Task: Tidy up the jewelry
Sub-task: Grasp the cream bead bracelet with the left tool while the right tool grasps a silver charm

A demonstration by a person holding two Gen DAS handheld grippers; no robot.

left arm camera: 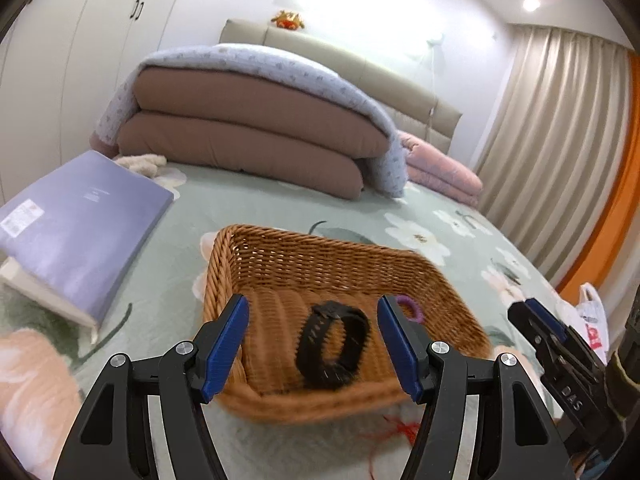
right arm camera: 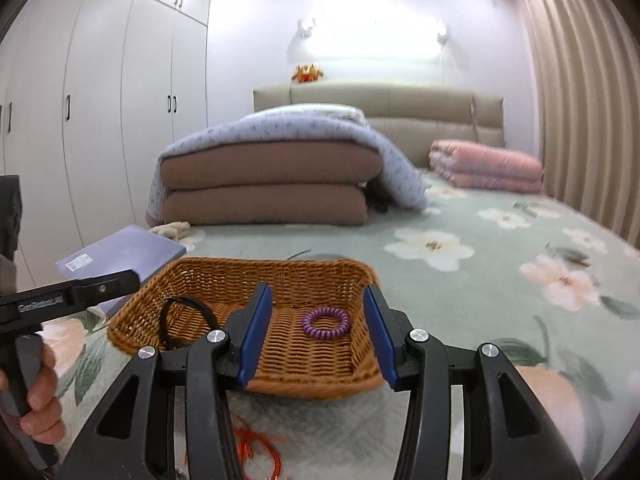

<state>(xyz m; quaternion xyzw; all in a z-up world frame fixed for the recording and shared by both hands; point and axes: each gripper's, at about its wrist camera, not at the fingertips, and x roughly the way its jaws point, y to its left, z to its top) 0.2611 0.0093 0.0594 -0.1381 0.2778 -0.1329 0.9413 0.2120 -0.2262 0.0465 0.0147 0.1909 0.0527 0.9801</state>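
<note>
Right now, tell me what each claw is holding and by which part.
Nothing is held. The left claw and right claw both stand open and empty above the wicker basket, where the black watch and purple hair tie lie.

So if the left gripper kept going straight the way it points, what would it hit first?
Probably the black watch band lying in the wicker basket; the left gripper, jaws open and empty, frames it, though depth is hard to judge.

In the basket [right arm camera: 280, 280] (on the bed [right arm camera: 480, 280]), the watch [right arm camera: 180, 316] lies left of the hair tie [right arm camera: 326, 322].
</note>
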